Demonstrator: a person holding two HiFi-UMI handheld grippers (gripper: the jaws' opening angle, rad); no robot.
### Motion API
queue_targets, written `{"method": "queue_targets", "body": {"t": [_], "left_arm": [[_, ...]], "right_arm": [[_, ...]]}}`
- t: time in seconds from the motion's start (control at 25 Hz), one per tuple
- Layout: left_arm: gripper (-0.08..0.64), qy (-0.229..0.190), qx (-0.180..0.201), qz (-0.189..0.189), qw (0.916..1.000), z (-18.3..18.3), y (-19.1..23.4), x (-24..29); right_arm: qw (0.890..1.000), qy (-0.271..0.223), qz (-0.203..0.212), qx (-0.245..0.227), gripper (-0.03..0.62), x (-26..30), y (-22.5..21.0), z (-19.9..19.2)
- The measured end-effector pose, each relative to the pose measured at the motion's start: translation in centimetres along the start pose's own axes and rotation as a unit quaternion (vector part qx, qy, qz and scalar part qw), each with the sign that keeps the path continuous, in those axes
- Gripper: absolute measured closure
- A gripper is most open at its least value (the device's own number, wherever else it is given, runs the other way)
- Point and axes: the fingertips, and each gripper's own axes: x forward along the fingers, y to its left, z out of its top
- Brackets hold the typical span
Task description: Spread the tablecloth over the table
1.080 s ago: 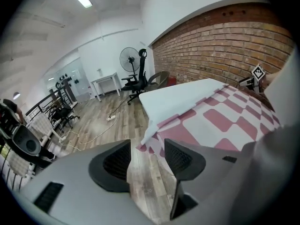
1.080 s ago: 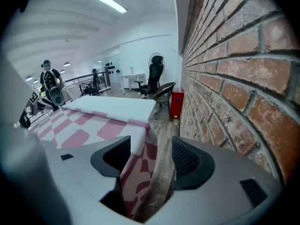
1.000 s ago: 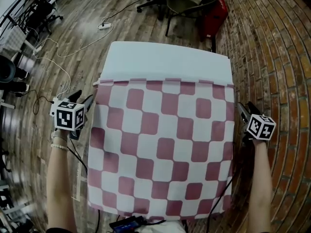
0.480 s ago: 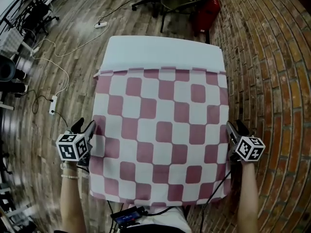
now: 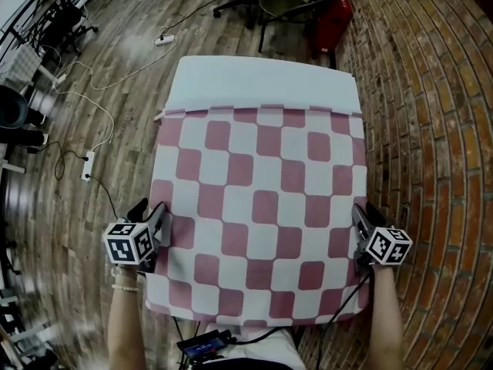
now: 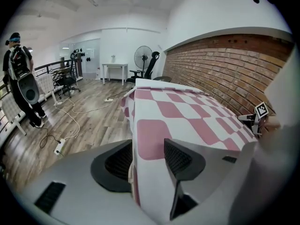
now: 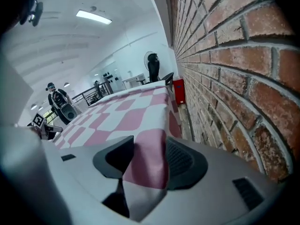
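Note:
A pink-and-white checked tablecloth (image 5: 262, 206) covers most of the white table (image 5: 262, 79); a bare strip shows at the far end. My left gripper (image 5: 154, 216) is at the cloth's left edge near the front corner, my right gripper (image 5: 363, 216) at the right edge opposite. In the left gripper view the hanging cloth edge (image 6: 150, 139) runs between the jaws of the left gripper (image 6: 148, 145), which stand apart. In the right gripper view the cloth (image 7: 147, 149) hangs between the closing jaws of the right gripper (image 7: 149, 146), lying against one pad.
A brick wall (image 5: 431, 129) runs close along the table's right side. Beyond the far end stand an office chair (image 5: 285, 2) and a red container (image 5: 335, 18). Cables and a power strip (image 5: 87, 166) lie on the wood floor at left. A person (image 6: 21, 88) stands far off.
Both grippers have come along the cloth's side edges from the middle of the table toward its near end. The cloth lies about as before.

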Motion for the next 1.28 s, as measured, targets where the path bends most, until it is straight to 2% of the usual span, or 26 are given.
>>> {"method": "queue_targets", "body": {"t": [0.04,0.08,0.32,0.8,1.28], "left_arm": [[0.336,-0.002,-0.004,-0.004,1.0,0.0,-0.1,0.0],[0.355,-0.003,-0.008,-0.008,0.9999,0.1,-0.2,0.1],[0.357,-0.005,-0.013,-0.009,0.9999,1.1,-0.2,1.1],[0.357,-0.017,-0.005,0.005,0.9998,4.6,0.6,4.0],[0.357,-0.035,-0.013,0.02,0.9991,8.6,1.5,7.2]], "right_arm": [[1.0,-0.002,0.002,0.003,0.371,0.0,0.1,0.0],[1.0,-0.003,0.002,0.007,0.371,0.0,0.1,0.0],[1.0,-0.007,-0.003,0.02,0.373,0.7,-0.1,0.7],[1.0,-0.004,0.002,0.018,0.376,3.6,-0.6,3.5],[1.0,-0.007,0.009,0.014,0.378,7.3,-1.3,7.2]]}}
